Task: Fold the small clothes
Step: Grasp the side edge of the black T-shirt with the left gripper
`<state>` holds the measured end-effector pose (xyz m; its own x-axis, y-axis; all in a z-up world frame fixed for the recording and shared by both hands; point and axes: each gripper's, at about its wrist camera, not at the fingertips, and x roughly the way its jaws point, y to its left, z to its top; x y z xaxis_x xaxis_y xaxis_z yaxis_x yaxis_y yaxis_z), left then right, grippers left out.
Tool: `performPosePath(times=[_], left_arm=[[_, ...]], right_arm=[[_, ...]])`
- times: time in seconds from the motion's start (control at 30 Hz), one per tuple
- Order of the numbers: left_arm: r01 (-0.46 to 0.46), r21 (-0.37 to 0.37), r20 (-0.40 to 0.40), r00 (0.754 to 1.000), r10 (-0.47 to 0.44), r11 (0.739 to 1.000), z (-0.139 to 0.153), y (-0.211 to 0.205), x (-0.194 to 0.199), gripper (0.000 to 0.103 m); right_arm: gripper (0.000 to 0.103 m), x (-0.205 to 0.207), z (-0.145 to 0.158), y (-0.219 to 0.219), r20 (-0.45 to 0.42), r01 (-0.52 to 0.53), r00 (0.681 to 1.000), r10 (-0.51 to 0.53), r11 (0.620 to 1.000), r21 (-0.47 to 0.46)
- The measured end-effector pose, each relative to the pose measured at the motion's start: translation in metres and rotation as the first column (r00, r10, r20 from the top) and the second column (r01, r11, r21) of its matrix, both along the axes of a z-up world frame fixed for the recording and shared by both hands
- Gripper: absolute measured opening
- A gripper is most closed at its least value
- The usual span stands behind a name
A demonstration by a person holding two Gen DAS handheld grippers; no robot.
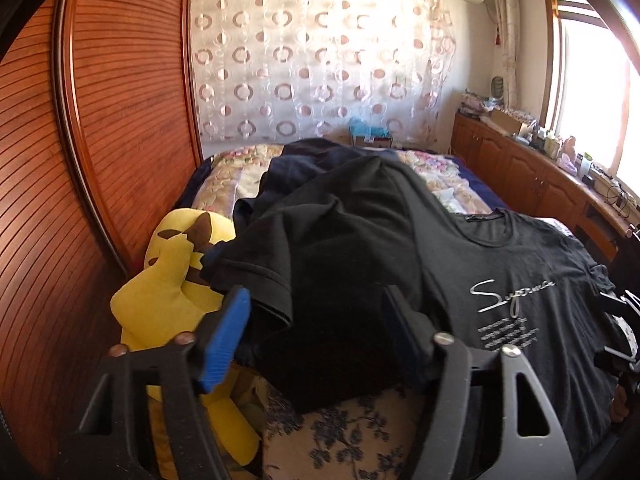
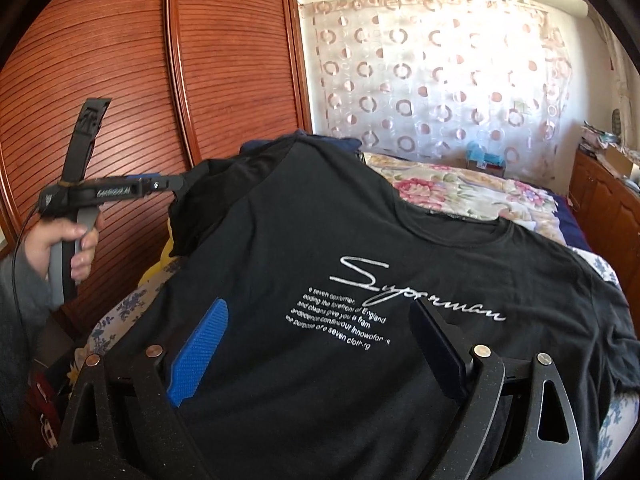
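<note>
Black T-shirt (image 2: 360,264) spread print-up on bed (image 2: 460,188), directly ahead of right gripper (image 2: 320,344), jaws parted, empty. Left sleeve (image 1: 260,276) lifted between left gripper (image 1: 316,340) fingers (grip itself unclear). No fold finished. Yellow plush toy (image 1: 168,280) crowding left of it; dark clothes (image 1: 304,160) piled beyond.

Both wrist views close above bed, facing curtain; share black T-shirt (image 1: 520,264).
</note>
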<state>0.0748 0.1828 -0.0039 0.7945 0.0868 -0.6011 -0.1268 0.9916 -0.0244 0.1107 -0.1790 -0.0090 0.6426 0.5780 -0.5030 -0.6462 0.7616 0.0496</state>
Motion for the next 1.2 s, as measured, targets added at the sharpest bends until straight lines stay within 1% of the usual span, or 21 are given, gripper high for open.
performPosePath(times=[0.07, 0.17, 0.23, 0.27, 0.3, 0.33, 0.4, 0.47, 0.6, 0.7, 0.87, 0.97, 1.07, 1.1, 1.17, 1.2], left_arm=[[-0.001, 0.015, -0.018, 1.000, 0.001, 1.000, -0.003, 0.003, 0.007, 0.056], [-0.018, 0.055, -0.060, 0.998, 0.021, 0.998, -0.011, 0.007, 0.017, 0.054], [-0.024, 0.071, -0.076, 0.997, 0.029, 0.997, -0.016, 0.011, 0.021, 0.048], [-0.030, 0.081, -0.083, 0.996, 0.036, 0.996, -0.017, 0.013, 0.022, 0.040], [-0.033, 0.088, -0.086, 0.995, 0.041, 0.996, -0.018, 0.014, 0.023, 0.034], [-0.039, 0.104, -0.090, 0.995, 0.048, 0.994, -0.019, 0.016, 0.024, 0.031], [-0.038, 0.119, -0.091, 0.995, 0.049, 0.992, -0.018, 0.017, 0.024, 0.014], [-0.038, 0.140, -0.085, 0.995, 0.050, 0.989, -0.015, 0.017, 0.021, 0.009], [-0.011, 0.136, -0.057, 0.998, 0.019, 0.991, -0.001, 0.012, 0.015, 0.007], [0.004, 0.150, -0.025, 1.000, 0.000, 0.989, 0.011, 0.003, 0.011, 0.007], [0.081, 0.160, 0.031, 0.996, -0.087, 0.984, 0.043, -0.028, 0.005, 0.007], [0.151, 0.157, 0.053, 0.986, -0.161, 0.976, 0.056, -0.055, 0.009, 0.007], [0.232, 0.150, 0.048, 0.969, -0.241, 0.961, 0.063, -0.088, 0.021, 0.007], [0.262, 0.162, 0.034, 0.962, -0.271, 0.951, 0.062, -0.105, 0.028, 0.007], [0.296, 0.180, 0.013, 0.953, -0.304, 0.938, 0.056, -0.128, 0.040, 0.007], [0.305, 0.184, 0.006, 0.950, -0.311, 0.934, 0.055, -0.134, 0.044, 0.009]], right_arm=[[0.093, 0.003, -0.001, 0.003, -0.008, -0.001, 1.000, 0.000, 1.000, -0.005], [0.093, 0.003, -0.001, 0.005, -0.015, 0.002, 1.000, -0.002, 1.000, -0.009], [0.093, 0.001, 0.001, 0.005, -0.012, 0.002, 1.000, -0.002, 1.000, -0.007], [0.093, 0.000, 0.002, 0.006, -0.008, 0.003, 1.000, -0.003, 1.000, -0.006], [0.093, -0.002, 0.004, 0.006, -0.004, 0.004, 1.000, -0.004, 1.000, -0.004], [0.093, -0.004, 0.005, 0.008, 0.001, 0.005, 1.000, -0.005, 1.000, -0.002], [0.093, -0.006, 0.003, 0.013, 0.008, 0.007, 1.000, -0.007, 1.000, 0.000], [0.093, -0.007, 0.000, 0.016, 0.010, 0.008, 1.000, -0.008, 1.000, 0.000], [0.093, -0.006, -0.005, 0.017, -0.002, 0.010, 1.000, -0.010, 1.000, 0.002], [0.093, -0.006, -0.007, 0.018, -0.003, 0.014, 1.000, -0.014, 1.000, 0.002], [0.093, -0.006, -0.003, 0.009, -0.002, 0.034, 0.999, -0.034, 0.999, 0.016], [0.093, -0.005, -0.001, 0.000, 0.002, 0.052, 0.999, -0.052, 0.998, 0.029], [0.093, -0.004, 0.001, -0.012, 0.004, 0.079, 0.997, -0.079, 0.996, 0.047], [0.093, -0.004, 0.001, -0.017, 0.004, 0.087, 0.996, -0.088, 0.995, 0.053], [0.093, -0.004, 0.001, -0.025, 0.001, 0.108, 0.994, -0.109, 0.992, 0.064], [0.093, -0.005, 0.000, -0.030, -0.002, 0.120, 0.993, -0.120, 0.990, 0.070]])
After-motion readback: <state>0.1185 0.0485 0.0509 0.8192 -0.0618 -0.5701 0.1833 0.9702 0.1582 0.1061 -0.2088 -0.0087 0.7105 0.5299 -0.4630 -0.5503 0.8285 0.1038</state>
